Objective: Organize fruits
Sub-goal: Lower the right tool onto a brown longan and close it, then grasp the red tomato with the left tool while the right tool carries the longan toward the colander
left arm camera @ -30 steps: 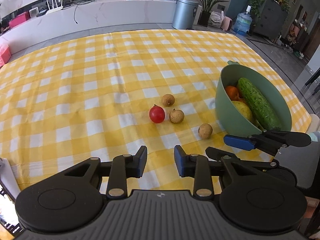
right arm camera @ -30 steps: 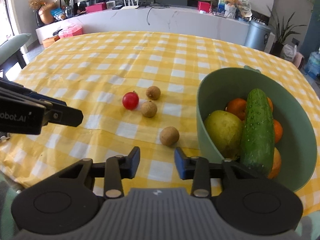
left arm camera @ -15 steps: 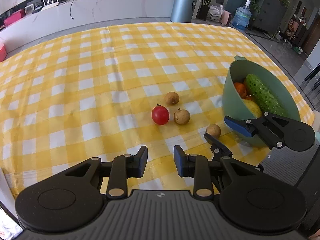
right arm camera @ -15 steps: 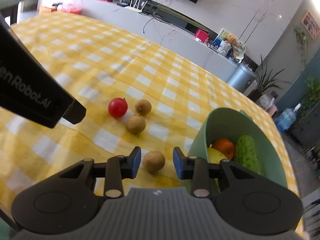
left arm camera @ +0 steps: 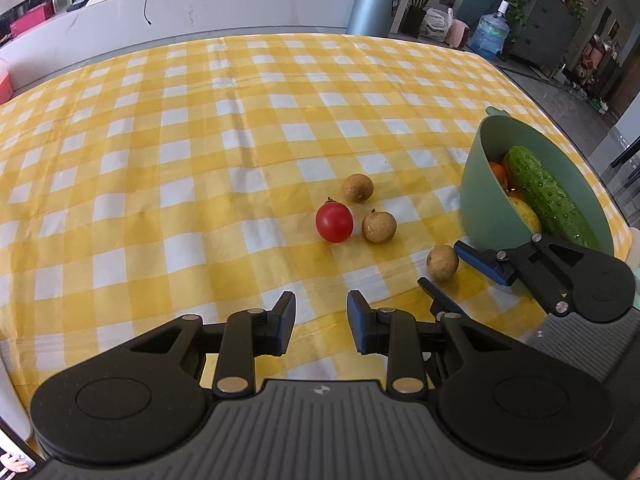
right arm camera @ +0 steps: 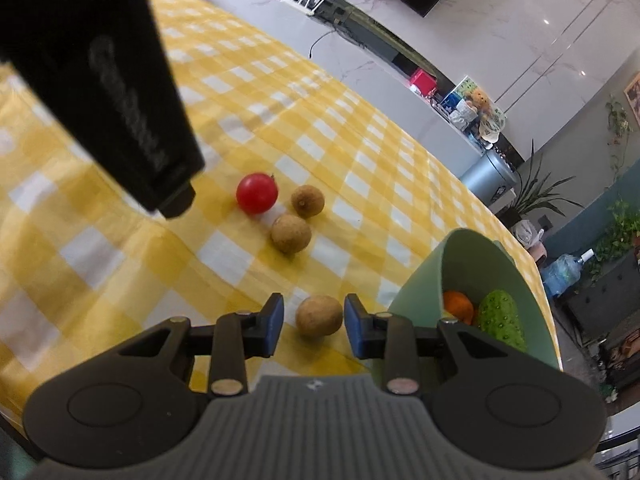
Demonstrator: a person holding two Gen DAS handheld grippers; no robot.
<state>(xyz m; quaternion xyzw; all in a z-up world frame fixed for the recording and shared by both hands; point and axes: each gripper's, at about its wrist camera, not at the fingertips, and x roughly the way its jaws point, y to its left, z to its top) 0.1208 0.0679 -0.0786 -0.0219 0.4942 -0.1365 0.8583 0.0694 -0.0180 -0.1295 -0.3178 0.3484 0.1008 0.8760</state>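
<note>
Three brown longans and a red cherry tomato lie on the yellow checked cloth. The nearest longan sits between the open fingers of my right gripper, not touched by either pad; it also shows in the left wrist view with the right gripper around it. The other two longans lie beside the tomato. A green bowl at the right holds a cucumber, oranges and a yellow fruit. My left gripper is open and empty above the cloth's near part.
The table's right edge runs just past the bowl. The left gripper's black body looms at the upper left of the right wrist view. A white counter and a grey bin stand beyond the table.
My right gripper has moved down and forward, so the nearest longan now lies between its open fingers. The left gripper has barely moved.
</note>
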